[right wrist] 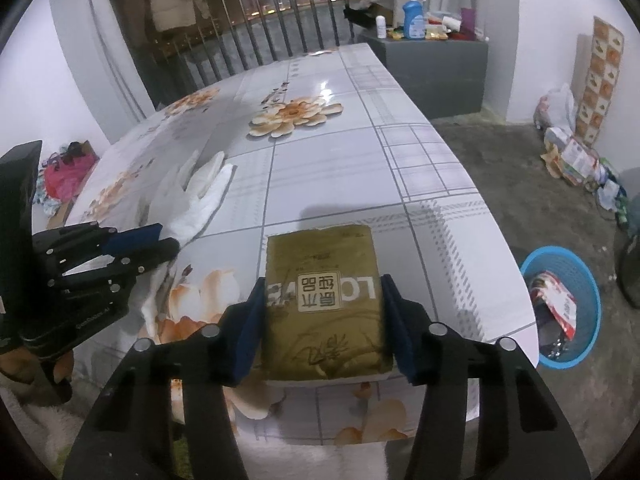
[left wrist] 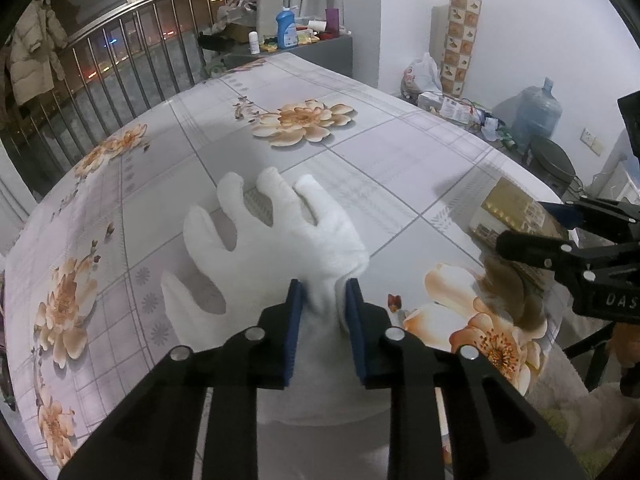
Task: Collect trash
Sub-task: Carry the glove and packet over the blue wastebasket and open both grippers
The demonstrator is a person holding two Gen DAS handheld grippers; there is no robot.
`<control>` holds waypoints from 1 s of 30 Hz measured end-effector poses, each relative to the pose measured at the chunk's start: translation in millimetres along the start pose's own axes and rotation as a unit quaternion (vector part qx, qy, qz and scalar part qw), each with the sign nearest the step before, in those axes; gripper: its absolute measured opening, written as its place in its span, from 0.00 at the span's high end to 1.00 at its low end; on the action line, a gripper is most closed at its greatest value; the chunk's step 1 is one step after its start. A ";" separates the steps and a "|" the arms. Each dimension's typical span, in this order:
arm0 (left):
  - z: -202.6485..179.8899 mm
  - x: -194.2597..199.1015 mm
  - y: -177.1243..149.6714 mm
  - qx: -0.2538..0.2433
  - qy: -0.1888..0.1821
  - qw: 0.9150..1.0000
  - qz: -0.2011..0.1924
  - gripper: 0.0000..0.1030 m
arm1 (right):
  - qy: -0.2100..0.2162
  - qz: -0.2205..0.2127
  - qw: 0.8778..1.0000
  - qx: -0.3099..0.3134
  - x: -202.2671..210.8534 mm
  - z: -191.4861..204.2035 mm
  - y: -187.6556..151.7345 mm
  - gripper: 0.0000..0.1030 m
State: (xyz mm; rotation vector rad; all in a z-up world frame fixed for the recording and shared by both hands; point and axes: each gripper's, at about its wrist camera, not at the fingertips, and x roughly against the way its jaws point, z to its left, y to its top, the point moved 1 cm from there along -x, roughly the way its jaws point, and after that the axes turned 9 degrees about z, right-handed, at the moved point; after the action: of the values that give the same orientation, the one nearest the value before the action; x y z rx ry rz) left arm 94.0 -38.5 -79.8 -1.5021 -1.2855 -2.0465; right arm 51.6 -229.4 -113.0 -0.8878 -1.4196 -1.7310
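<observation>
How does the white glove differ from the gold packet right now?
The white glove is soft cloth, fingers splayed; the gold packet is a flat printed rectangle. The left gripper pinches the glove at its narrow cuff; the right gripper spans the packet's full width. Both lie on the floral table.

The olive-gold packet [right wrist: 323,304] near the surface's front edge carries printed text that reads upside down in the right wrist view: large white Latin letters, of which "LO" is legible, and a central beige label with the characters "原木纯品". Brush calligraphy below it is not legible. The right gripper [left wrist: 532,229] body bears the embossed letters "DAS" in the left wrist view.
</observation>
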 end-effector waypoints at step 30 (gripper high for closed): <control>4.3 26.0 3.3 0.000 0.037 0.998 -0.045 0.91 | 0.010 -0.027 0.999 -0.014 15.5 -1.5 7.1 0.52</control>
State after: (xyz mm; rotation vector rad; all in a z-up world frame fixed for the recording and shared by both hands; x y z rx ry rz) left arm 88.2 -30.2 -55.3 -1.3781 -1.3483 -2.1362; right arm 49.8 -233.5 -96.5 -0.8521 -1.4209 -1.7995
